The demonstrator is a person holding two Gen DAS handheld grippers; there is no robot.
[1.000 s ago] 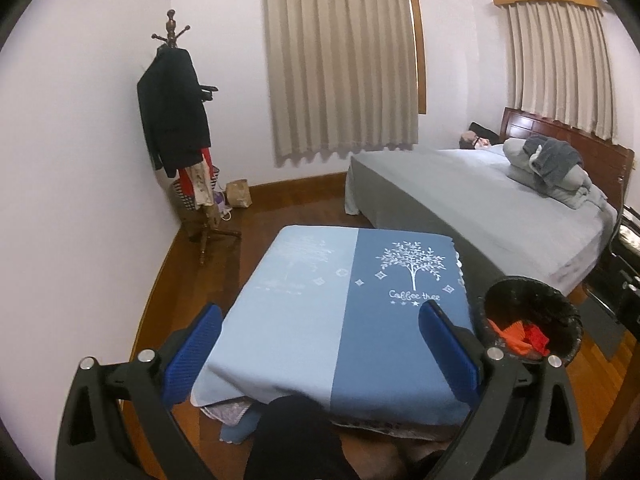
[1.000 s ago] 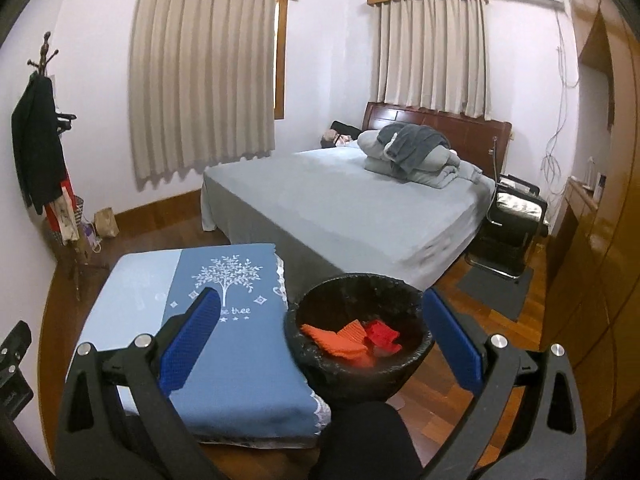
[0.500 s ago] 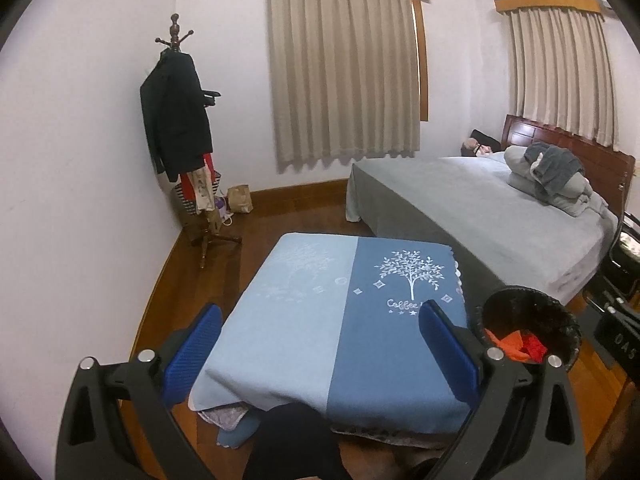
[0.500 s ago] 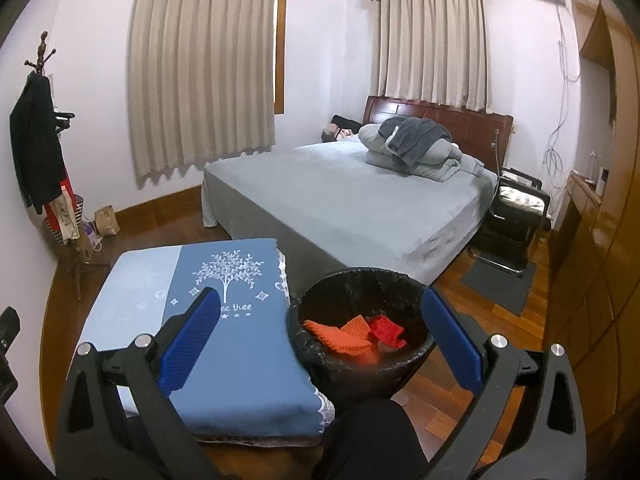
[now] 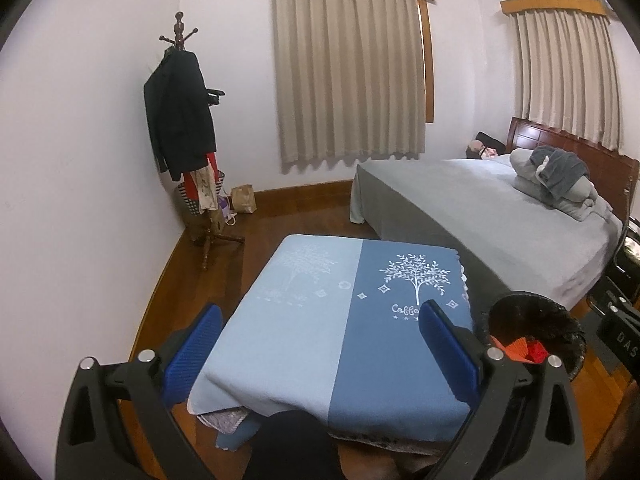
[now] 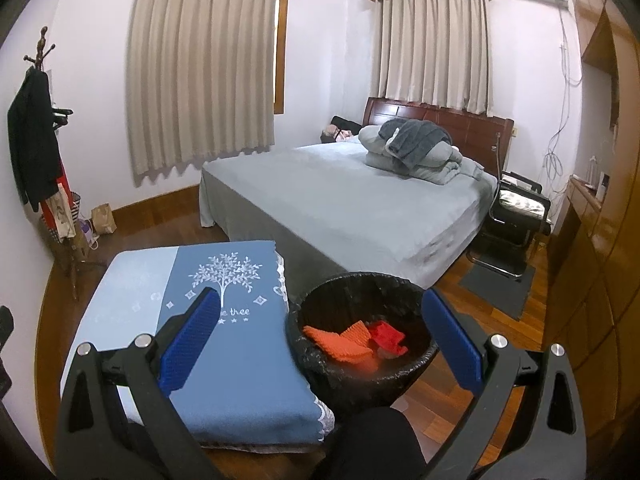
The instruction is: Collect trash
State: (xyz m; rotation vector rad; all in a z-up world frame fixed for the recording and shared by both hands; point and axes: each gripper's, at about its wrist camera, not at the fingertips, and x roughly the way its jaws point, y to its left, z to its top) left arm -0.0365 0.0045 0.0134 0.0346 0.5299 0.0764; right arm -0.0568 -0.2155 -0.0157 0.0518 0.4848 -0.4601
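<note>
A black-lined trash bin (image 6: 320, 312) stands on the floor right of a low table under a blue cloth (image 6: 240, 344). Orange scraps (image 6: 340, 340) and a red scrap (image 6: 386, 336) lie inside it. My right gripper (image 6: 318, 340) is open, held above and in front of the bin, with nothing between its blue pads (image 6: 188, 340). In the left wrist view my left gripper (image 5: 320, 354) is open and empty over the blue cloth (image 5: 320, 320); the bin (image 5: 560, 320) shows at the right with the orange scrap (image 5: 516, 348) visible.
A large bed (image 6: 340, 204) with folded bedding (image 6: 416, 152) fills the middle of the room. A coat stand (image 5: 180, 120) with a dark jacket stands in the left corner, a paper bag (image 5: 244, 198) beside it. A black chair (image 6: 516, 216) and wooden cabinets (image 6: 592, 280) are at the right.
Both cameras have pulled back and risen slightly, so the table and bin sit lower in view. Both grippers stay open and empty.
</note>
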